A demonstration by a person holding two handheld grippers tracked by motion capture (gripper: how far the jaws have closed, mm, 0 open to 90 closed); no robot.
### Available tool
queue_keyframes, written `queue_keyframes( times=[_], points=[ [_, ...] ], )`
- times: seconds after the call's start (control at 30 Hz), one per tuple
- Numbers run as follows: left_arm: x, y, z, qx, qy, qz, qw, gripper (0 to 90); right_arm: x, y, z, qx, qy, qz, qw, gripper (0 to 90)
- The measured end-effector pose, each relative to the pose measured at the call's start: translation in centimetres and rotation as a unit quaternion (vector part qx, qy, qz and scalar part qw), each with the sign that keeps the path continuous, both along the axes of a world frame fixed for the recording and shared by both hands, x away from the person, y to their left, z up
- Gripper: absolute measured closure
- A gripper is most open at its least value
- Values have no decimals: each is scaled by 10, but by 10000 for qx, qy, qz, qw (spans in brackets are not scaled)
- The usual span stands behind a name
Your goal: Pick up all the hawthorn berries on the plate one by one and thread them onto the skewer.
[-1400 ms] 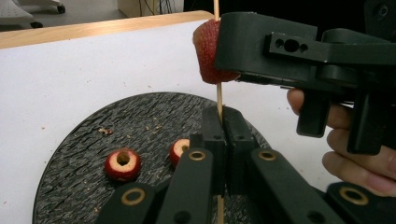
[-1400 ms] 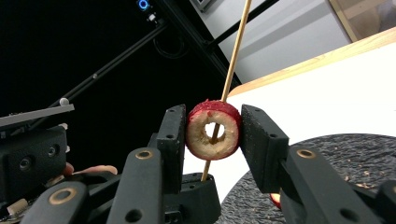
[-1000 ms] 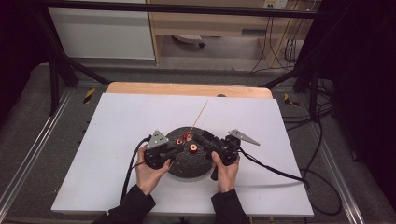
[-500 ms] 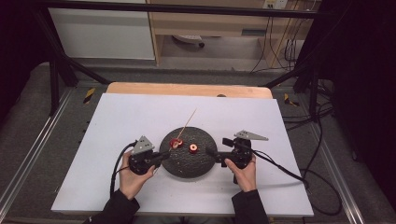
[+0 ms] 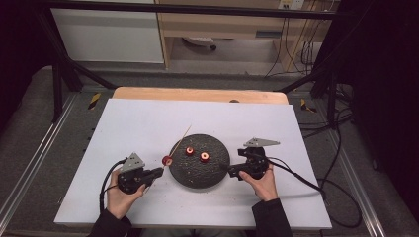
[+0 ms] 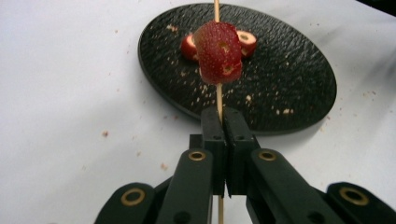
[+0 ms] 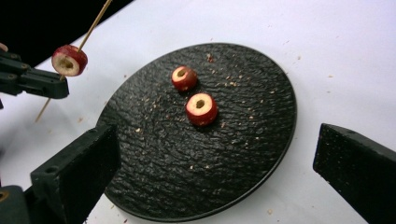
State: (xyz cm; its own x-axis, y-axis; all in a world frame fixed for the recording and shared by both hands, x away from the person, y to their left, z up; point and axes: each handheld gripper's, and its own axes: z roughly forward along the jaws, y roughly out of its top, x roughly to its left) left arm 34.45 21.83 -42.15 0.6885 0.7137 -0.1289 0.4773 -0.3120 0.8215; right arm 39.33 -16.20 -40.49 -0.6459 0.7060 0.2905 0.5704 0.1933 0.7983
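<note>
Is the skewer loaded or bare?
Loaded: one red fruit piece sits threaded on the skewer; two more pieces lie on the black plate.

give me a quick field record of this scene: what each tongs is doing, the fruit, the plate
left tongs: shut on the skewer, beside the plate's left edge in the high view
skewer load: one red fruit piece threaded on it, held off the plate
right tongs: open, nothing between the jaws, at the plate's right edge
plate: round, black, textured, crumbs on it
on plate: two cored fruit pieces, close together, apart from both tongs
surface: white table
</note>
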Motion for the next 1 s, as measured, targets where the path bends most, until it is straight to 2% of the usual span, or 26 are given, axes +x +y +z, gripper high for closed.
queue_keyframes(
  times=[0.2,0.37,0.6,0.77,0.93,1.0],
  points=[
    [-7,15,-8,50,46,14,10000,883,7,14,7,-366,96,240,9990,16],
    [-12,23,-12,66,72,12,10000,883,16,31,13,-748,131,433,9962,18],
    [-17,29,-15,86,104,-9,9999,883,29,51,20,-957,152,599,9935,50],
    [-19,29,-15,95,93,-21,9999,883,40,65,17,-1286,319,707,9887,62],
    [-19,30,-16,87,103,6,9999,883,49,79,15,-1624,426,842,9822,77],
    [-19,30,-16,79,109,2,9999,883,53,85,15,-1822,456,937,9777,96]
  ],
)
